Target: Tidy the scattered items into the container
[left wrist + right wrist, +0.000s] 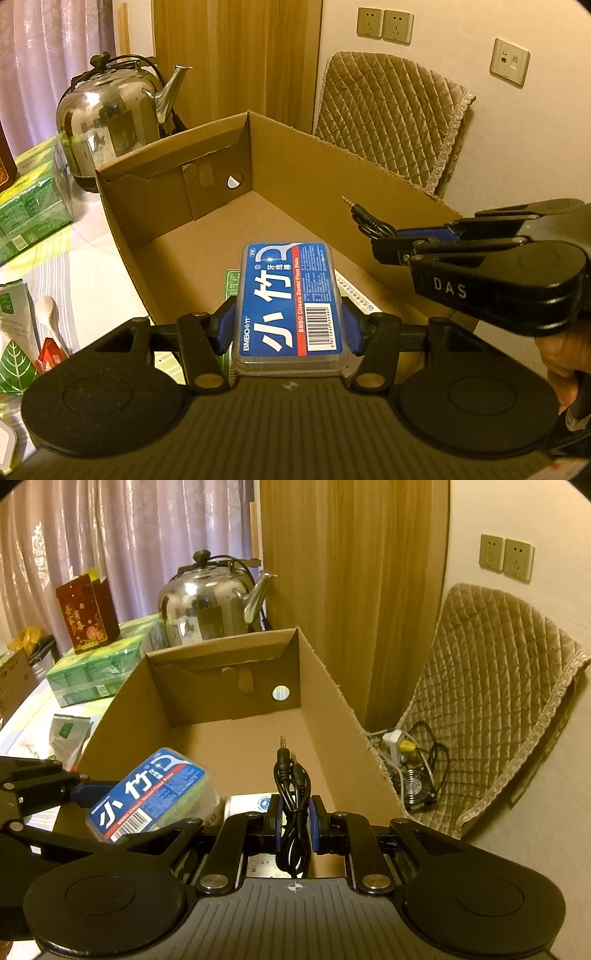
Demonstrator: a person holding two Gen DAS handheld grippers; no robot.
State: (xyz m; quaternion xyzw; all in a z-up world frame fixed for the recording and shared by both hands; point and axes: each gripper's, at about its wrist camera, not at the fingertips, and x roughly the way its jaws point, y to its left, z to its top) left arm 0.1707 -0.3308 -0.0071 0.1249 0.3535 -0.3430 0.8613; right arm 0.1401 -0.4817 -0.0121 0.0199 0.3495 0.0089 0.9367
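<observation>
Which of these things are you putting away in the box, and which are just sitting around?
For the job:
- cardboard box
- floss pick case, in the left gripper
- audio cable, in the right gripper
- flat packet already in the box

Just lying about:
- steel kettle
- green tissue packs
- red gift box
- quilted chair cushion
- small fan on the floor
</observation>
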